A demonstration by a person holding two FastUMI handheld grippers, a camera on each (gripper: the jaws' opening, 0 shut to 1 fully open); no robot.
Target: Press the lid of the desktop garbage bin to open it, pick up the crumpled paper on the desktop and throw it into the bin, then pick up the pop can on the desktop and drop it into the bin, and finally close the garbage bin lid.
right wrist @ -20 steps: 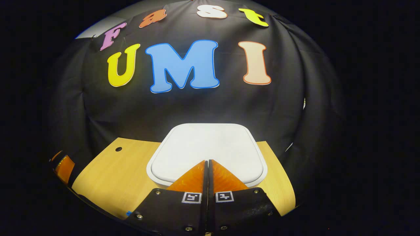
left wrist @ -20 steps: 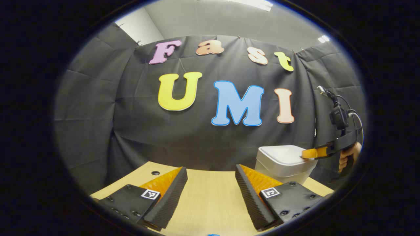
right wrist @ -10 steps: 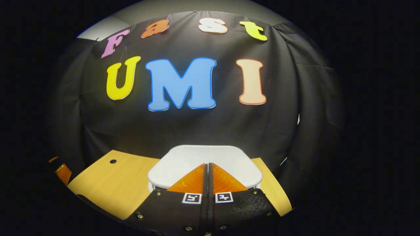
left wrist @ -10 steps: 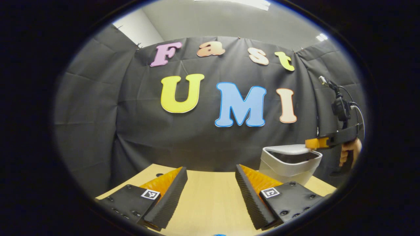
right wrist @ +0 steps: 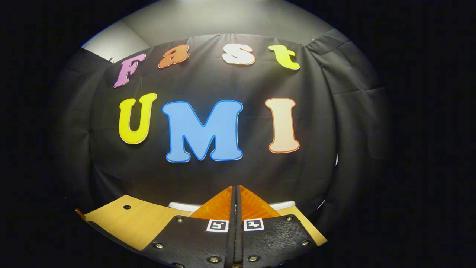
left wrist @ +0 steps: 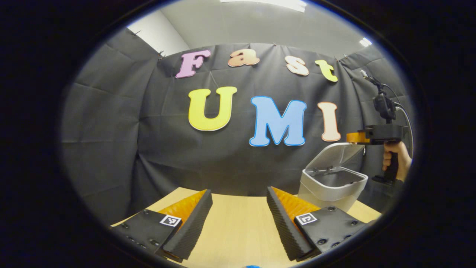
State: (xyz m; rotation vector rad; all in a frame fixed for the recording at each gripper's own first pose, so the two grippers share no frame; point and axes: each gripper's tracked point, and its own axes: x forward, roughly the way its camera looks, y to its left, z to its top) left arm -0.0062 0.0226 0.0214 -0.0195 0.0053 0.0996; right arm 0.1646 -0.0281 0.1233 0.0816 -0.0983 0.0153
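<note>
The white desktop bin (left wrist: 329, 188) stands at the table's far right in the left gripper view, with its lid (left wrist: 336, 156) swung up and the dark inside showing. A hand (left wrist: 396, 158) holds my right gripper (left wrist: 351, 137) just above the raised lid's top edge, its fingers shut with nothing between them. In the right gripper view the shut right gripper (right wrist: 235, 188) points at the wall, and a thin strip of the white lid (right wrist: 181, 206) peeks out beneath it. My left gripper (left wrist: 238, 199) hovers open over the wooden table (left wrist: 238, 227), left of the bin.
The black cloth wall rises close behind the table and the bin. A small round hole (right wrist: 127, 207) sits in the tabletop near its far left edge. A sliver of something blue (left wrist: 253, 266) shows at the very bottom of the left gripper view.
The bin lid went from flat and closed to tilted up and open. My right gripper rose from the lid's front edge to above it. The left gripper hardly moved.
</note>
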